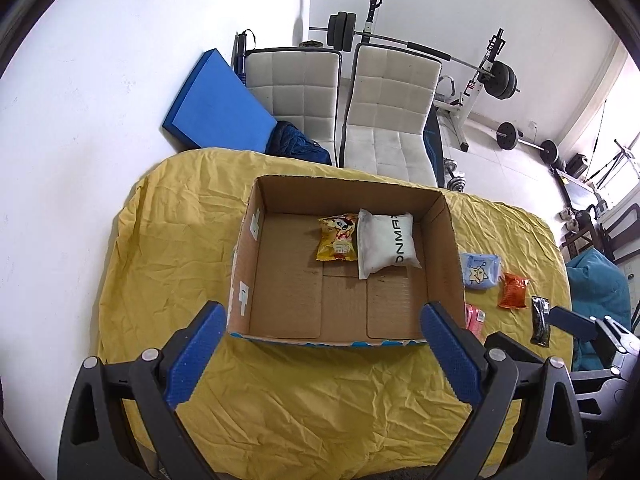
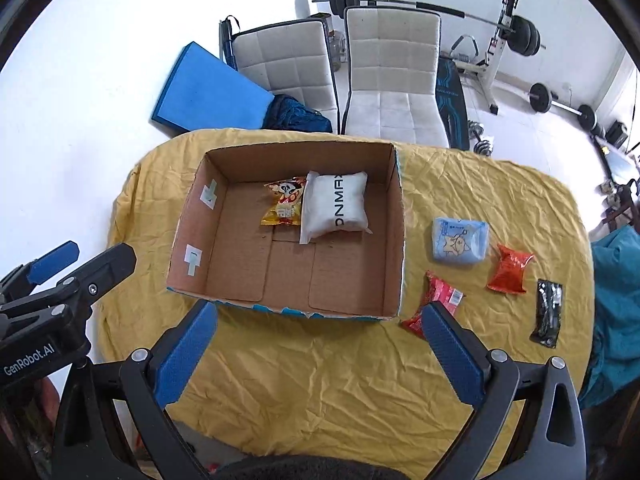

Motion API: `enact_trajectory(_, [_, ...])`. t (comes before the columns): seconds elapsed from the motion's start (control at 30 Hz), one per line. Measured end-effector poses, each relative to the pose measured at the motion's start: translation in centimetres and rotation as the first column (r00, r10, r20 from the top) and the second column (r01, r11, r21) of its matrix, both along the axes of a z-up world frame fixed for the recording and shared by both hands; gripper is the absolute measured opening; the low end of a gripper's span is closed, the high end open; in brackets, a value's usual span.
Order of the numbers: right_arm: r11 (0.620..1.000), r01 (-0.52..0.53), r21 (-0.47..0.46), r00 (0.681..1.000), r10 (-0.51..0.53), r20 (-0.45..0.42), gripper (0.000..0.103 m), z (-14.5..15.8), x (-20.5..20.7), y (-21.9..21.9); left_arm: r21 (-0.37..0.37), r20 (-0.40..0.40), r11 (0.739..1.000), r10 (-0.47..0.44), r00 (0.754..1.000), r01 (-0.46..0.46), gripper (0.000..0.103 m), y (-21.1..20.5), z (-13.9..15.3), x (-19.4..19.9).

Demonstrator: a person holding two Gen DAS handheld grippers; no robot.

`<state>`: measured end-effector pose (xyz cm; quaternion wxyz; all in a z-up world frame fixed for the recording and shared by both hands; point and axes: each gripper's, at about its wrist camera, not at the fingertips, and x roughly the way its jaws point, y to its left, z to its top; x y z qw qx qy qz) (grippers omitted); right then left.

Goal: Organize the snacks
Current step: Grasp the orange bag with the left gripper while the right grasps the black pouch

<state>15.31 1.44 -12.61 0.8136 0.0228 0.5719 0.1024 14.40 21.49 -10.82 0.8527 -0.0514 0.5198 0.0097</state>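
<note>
An open cardboard box (image 1: pixel 452 240) (image 2: pixel 396 216) stands on the yellow cloth. Inside, at the far side, lie a yellow cartoon snack bag (image 1: pixel 338 238) (image 2: pixel 284 202) and a white pouch (image 1: pixel 386 242) (image 2: pixel 336 204). To the right of the box, on the cloth, lie a pale blue pack (image 1: pixel 480 272) (image 2: pixel 460 240), an orange packet (image 1: pixel 513 291) (image 2: pixel 510 270), a red packet (image 2: pixel 438 296), pink in the left wrist view (image 1: pixel 475 319), and a black packet (image 1: pixel 541 320) (image 2: pixel 549 313). My left gripper (image 1: pixel 324 360) hangs open above the box's near edge. My right gripper (image 2: pixel 320 360) is open and empty, its right finger over the red packet.
The yellow cloth (image 1: pixel 160 260) (image 2: pixel 320 380) covers a rounded table. Two white padded chairs (image 1: pixel 388 120) (image 2: pixel 394 80), a blue mat (image 1: pixel 216 104) and weight equipment (image 1: pixel 496 80) stand behind it. A teal cushion (image 2: pixel 616 300) lies off the right edge.
</note>
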Motion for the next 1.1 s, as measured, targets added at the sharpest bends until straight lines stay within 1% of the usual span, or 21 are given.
enact_trajectory(0.1, [0.999, 0.032, 0.027, 0.999, -0.031, -0.034, 0.103, -0.4, 0.2, -2.3, -0.021, -0.002, 1.0, -0.005, 1.0, 0.005, 0.1, -1.0, 0.0, 0.1])
enact_trajectory(0.2, [0.997, 0.08, 0.004, 0.996, -0.08, -0.045, 0.103, -0.9, 0.7, -5.7, -0.037, -0.002, 0.999, -0.032, 0.999, 0.031, 0.1, -3.2, -0.2, 0.5])
enact_trajectory(0.27, [0.993, 0.117, -0.002, 0.991, -0.116, -0.064, 0.103, -1.4, 1.3, -8.5, -0.056, -0.005, 0.996, -0.068, 0.998, 0.067, 0.1, -5.6, -0.3, 1.1])
enact_trajectory(0.33, [0.985, 0.172, -0.004, 0.981, -0.172, -0.087, 0.103, -2.1, 1.9, -12.4, -0.06, -0.012, 0.993, -0.107, 0.994, 0.106, 0.1, -8.2, -0.5, 1.9])
enact_trajectory(0.4, [0.971, 0.24, -0.002, 0.965, -0.239, -0.11, 0.103, -2.8, 2.4, -16.9, -0.059, -0.017, 0.987, -0.148, 0.989, 0.146, 0.1, -11.1, -0.7, 2.8])
enact_trajectory(0.47, [0.95, 0.312, -0.01, 0.942, -0.31, -0.125, 0.103, -3.7, 3.0, -21.8, -0.064, -0.033, 0.98, -0.191, 0.981, 0.188, 0.1, -14.3, -1.2, 4.0])
enact_trajectory(0.57, [0.92, 0.389, -0.053, 0.909, -0.393, -0.142, 0.103, -5.3, 3.8, -28.6, -0.079, -0.06, 0.965, -0.254, 0.965, 0.249, 0.1, -19.1, -2.4, 5.9])
enact_trajectory(0.63, [0.904, 0.422, -0.07, 0.891, -0.428, -0.151, 0.103, -6.5, 4.3, -32.8, -0.098, -0.085, 0.951, -0.302, 0.95, 0.294, 0.1, -22.8, -3.7, 7.3])
enact_trajectory(0.7, [0.888, 0.446, -0.114, 0.872, -0.46, -0.167, 0.103, -8.1, 4.8, -36.5, -0.116, -0.114, 0.937, -0.342, 0.933, 0.329, 0.099, -25.8, -5.0, 8.5])
enact_trajectory(0.73, [0.883, 0.45, -0.13, 0.868, -0.467, -0.168, 0.103, -8.8, 5.1, -37.9, -0.136, -0.135, 0.927, -0.367, 0.92, 0.35, 0.096, -27.6, -6.1, 9.2])
enact_trajectory(0.8, [0.871, 0.46, -0.173, 0.855, -0.487, -0.176, 0.103, -10.7, 5.5, -40.8, -0.122, -0.169, 0.92, -0.389, 0.906, 0.372, 0.092, -30.2, -7.8, 10.1])
enact_trajectory(0.83, [0.869, 0.461, -0.181, 0.85, -0.491, -0.194, 0.103, -11.8, 5.8, -42.1, -0.118, -0.187, 0.914, -0.404, 0.896, 0.387, 0.086, -31.6, -8.8, 10.5])
enact_trajectory(0.87, [0.868, 0.461, -0.187, 0.842, -0.494, -0.218, 0.103, -13.1, 6.0, -43.2, -0.111, -0.216, 0.912, -0.411, 0.886, 0.396, 0.084, -33.2, -10.2, 11.2])
enact_trajectory(0.93, [0.87, 0.453, -0.193, 0.833, -0.49, -0.255, 0.103, -15.6, 6.4, -44.8, -0.108, -0.256, 0.904, -0.427, 0.867, 0.413, 0.084, -34.9, -12.2, 12.0])
enact_trajectory(1.03, [0.877, 0.433, -0.206, 0.827, -0.478, -0.295, 0.103, -18.9, 6.5, -46.0, -0.085, -0.338, 0.904, -0.422, 0.841, 0.419, 0.084, -37.2, -15.9, 13.2])
enact_trajectory(1.07, [0.882, 0.426, -0.2, 0.825, -0.469, -0.315, 0.103, -20.1, 6.7, -46.1, -0.09, -0.35, 0.906, -0.419, 0.838, 0.415, 0.084, -37.3, -16.5, 13.3])
enact_trajectory(1.1, [0.887, 0.417, -0.196, 0.818, -0.461, -0.345, 0.103, -21.4, 7.0, -46.1, -0.099, -0.37, 0.904, -0.421, 0.828, 0.415, 0.084, -37.8, -17.6, 13.5])
